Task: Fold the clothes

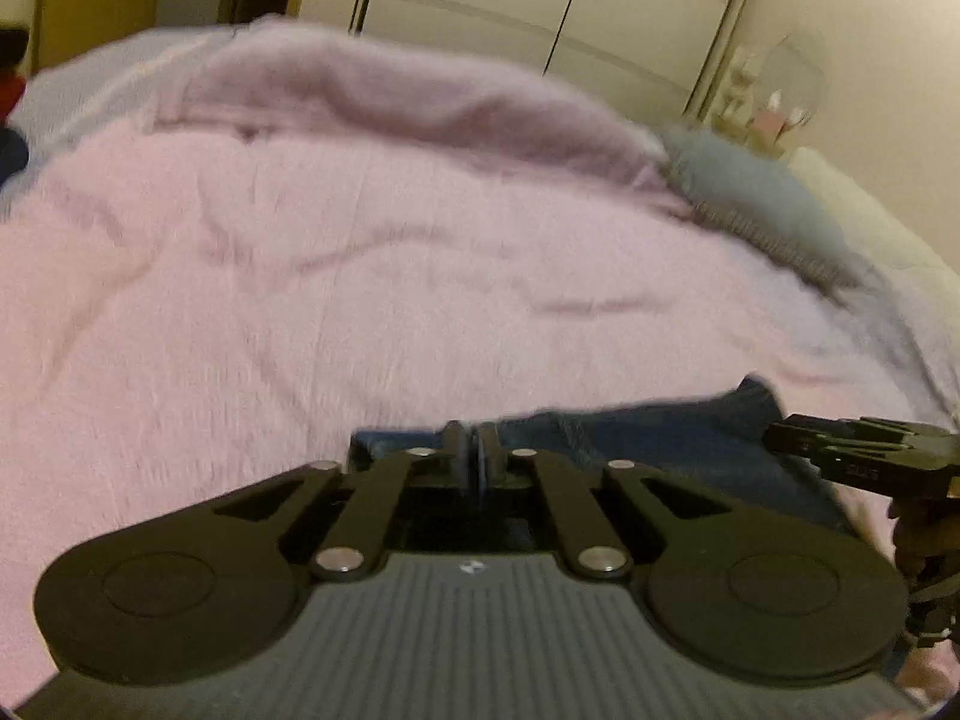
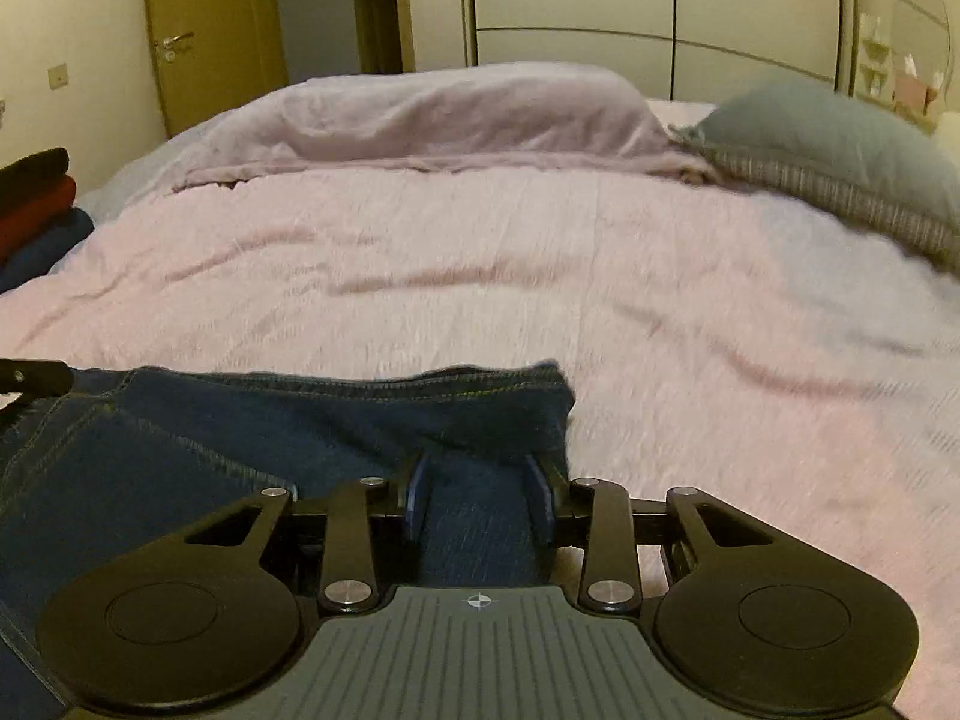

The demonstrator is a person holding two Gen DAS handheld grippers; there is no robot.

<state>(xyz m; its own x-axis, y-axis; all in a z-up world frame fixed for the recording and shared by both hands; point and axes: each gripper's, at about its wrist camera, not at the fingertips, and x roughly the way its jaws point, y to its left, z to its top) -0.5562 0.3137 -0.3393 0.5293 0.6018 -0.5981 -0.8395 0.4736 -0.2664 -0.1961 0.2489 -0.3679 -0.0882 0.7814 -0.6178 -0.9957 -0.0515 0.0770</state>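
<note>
Dark blue jeans point(image 2: 240, 438) lie on the near part of a pink bedspread point(image 2: 540, 276). My left gripper point(image 1: 477, 438) is shut, its fingertips pinched on the far edge of the jeans point(image 1: 630, 438) near their left corner. In the right wrist view it shows only as a black tip point(image 2: 36, 378) at the jeans' left end. My right gripper point(image 2: 477, 468) stands partly open at the jeans' right end. Denim lies flat between its blue pads point(image 2: 417, 492), with no pinch showing. Its black fingers point(image 1: 798, 435) enter the left wrist view from the right.
A rolled lilac blanket point(image 2: 450, 114) lies across the far side of the bed, beside a grey-blue pillow point(image 2: 840, 150). Folded black, red and blue clothes point(image 2: 36, 204) are stacked at the left edge. Wardrobe doors point(image 2: 600, 0) and a wooden door point(image 2: 198, 30) stand behind.
</note>
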